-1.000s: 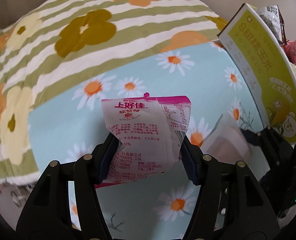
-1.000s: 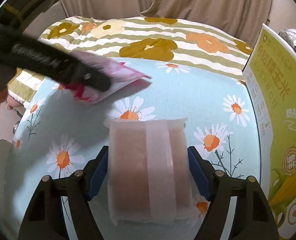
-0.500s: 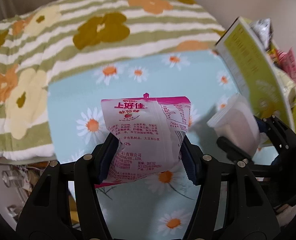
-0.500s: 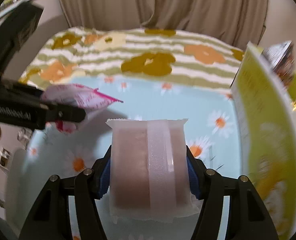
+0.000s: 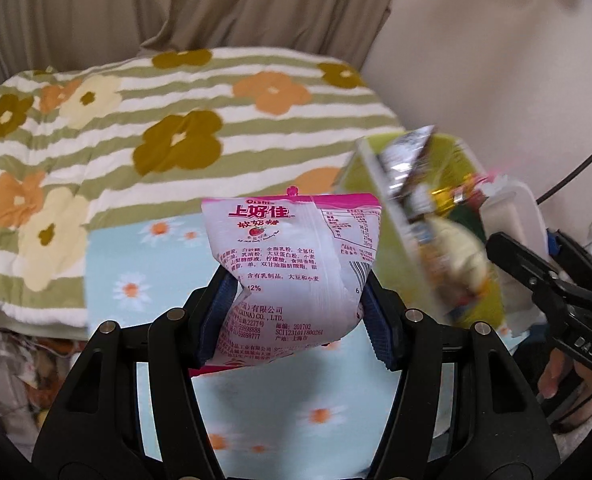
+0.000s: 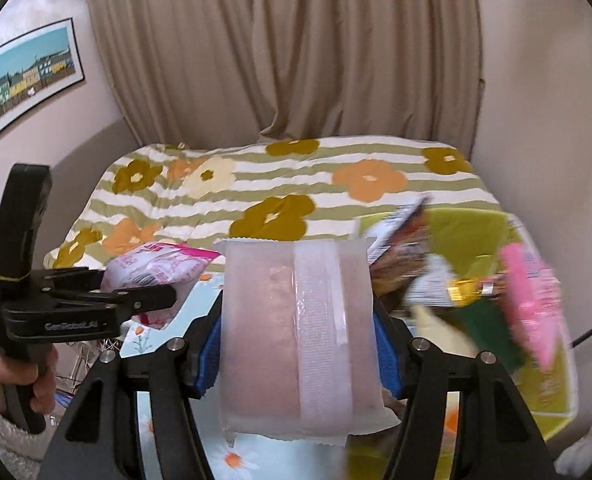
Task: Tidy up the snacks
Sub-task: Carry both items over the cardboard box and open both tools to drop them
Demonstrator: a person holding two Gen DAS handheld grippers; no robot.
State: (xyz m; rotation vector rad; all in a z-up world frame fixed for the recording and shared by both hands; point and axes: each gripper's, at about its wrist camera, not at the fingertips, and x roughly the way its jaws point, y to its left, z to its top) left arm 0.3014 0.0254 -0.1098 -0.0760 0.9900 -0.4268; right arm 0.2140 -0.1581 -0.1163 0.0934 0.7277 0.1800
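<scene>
My left gripper (image 5: 296, 312) is shut on a pink and white snack bag (image 5: 291, 268) with Chinese print, held up in the air over the blue daisy cloth (image 5: 143, 268). My right gripper (image 6: 298, 344) is shut on a frosted, pinkish snack pack (image 6: 296, 332), also lifted. Both hang just left of a yellow-green cardboard box (image 6: 476, 232) that holds several snack packets (image 6: 528, 300). The box also shows at the right of the left wrist view (image 5: 448, 152). In the right wrist view the left gripper and its bag (image 6: 155, 268) are at the left.
A striped blanket with flowers (image 5: 135, 120) covers the bed behind the daisy cloth. Beige curtains (image 6: 279, 48) and a wall picture (image 6: 27, 72) stand behind. A black cable (image 5: 576, 176) runs at the far right.
Both grippers have risen well above the cloth with their packs and tilted up, so the curtains and the open top of the snack box have come into view.
</scene>
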